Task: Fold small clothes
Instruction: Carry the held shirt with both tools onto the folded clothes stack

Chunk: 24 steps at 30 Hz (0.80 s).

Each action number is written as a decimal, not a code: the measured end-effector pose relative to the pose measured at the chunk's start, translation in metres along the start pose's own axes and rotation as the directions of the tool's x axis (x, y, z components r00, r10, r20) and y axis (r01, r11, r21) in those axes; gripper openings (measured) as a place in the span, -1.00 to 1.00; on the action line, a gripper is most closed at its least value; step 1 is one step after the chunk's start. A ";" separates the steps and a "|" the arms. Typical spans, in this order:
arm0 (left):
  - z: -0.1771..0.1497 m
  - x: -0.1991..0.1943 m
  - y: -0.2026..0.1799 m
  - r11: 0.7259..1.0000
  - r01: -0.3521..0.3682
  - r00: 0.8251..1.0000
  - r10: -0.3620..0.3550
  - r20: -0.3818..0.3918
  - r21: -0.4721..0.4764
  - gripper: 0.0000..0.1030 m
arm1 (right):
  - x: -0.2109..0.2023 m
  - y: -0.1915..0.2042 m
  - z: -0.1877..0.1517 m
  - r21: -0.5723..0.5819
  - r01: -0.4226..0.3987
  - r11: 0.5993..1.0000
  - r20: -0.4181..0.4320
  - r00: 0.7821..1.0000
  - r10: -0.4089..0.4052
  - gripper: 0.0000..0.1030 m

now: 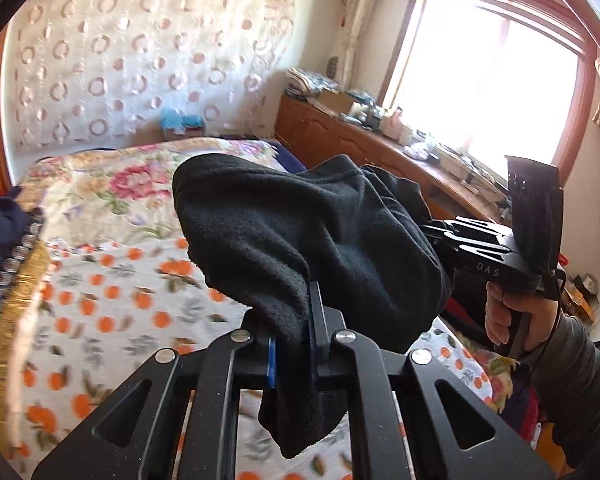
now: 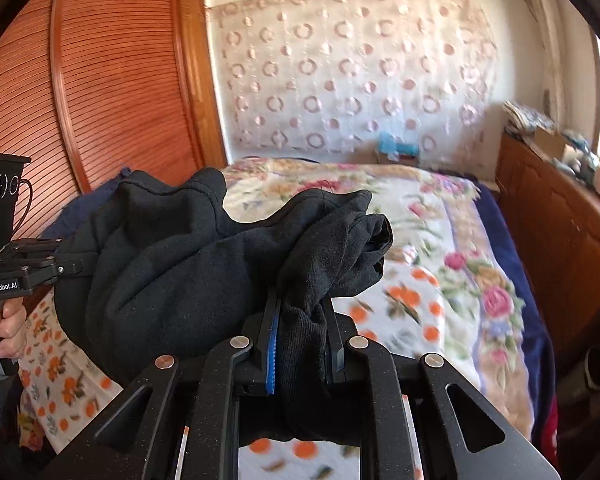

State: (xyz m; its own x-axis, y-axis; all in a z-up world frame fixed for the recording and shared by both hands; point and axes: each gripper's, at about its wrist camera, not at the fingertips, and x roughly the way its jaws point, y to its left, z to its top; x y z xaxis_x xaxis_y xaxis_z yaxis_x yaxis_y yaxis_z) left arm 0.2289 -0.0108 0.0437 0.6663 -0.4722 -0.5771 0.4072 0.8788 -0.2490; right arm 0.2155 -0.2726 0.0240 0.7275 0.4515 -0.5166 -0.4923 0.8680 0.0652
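A black fleece garment [image 1: 300, 232] hangs in the air above the bed, stretched between both grippers. My left gripper [image 1: 296, 344] is shut on one edge of it; cloth bunches over the jaws and a flap dangles below. My right gripper [image 2: 304, 340] is shut on another bunched edge of the same black garment [image 2: 172, 264], which drapes off to the left. In the left wrist view the right gripper [image 1: 452, 236] enters from the right, held by a hand [image 1: 508, 320]. In the right wrist view the left gripper [image 2: 72, 264] reaches in from the left edge.
Below lies a bed [image 1: 112, 300] with an orange-fruit sheet and a floral blanket [image 2: 440, 264]. Dark blue clothes [image 1: 0, 232] are piled at the bed's left. A wooden cabinet [image 1: 360, 144] with clutter runs under the window. A louvred wooden door [image 2: 112, 92] stands at left.
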 end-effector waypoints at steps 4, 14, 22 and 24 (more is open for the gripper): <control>0.005 -0.027 0.031 0.998 -0.053 0.998 0.054 0.042 -0.022 -0.77 | 0.022 0.024 0.021 -0.057 -0.042 0.998 0.014 0.999 0.043 -0.69; 0.009 -0.092 0.128 0.972 -0.208 0.965 0.222 0.138 -0.111 -0.77 | 0.111 0.098 0.095 -0.216 -0.147 0.965 0.017 0.988 0.155 -0.69; 0.004 -0.127 0.198 0.927 -0.317 0.919 0.352 0.177 -0.199 -0.77 | 0.205 0.146 0.146 -0.286 -0.231 0.930 -0.001 0.971 0.241 -0.69; 0.001 -0.132 0.213 0.914 -0.337 0.908 0.379 0.180 -0.227 -0.77 | 0.227 0.155 0.154 -0.290 -0.253 0.923 -0.015 0.965 0.260 -0.69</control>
State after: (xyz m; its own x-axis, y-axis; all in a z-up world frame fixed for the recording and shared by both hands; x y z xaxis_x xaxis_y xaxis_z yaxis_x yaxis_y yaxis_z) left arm 0.2290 0.2388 0.0676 0.8715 -0.1078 -0.4784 0.0059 0.9778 -0.2096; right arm 0.3777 -0.0041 0.0482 0.5672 0.6585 -0.4945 -0.7770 0.6270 -0.0562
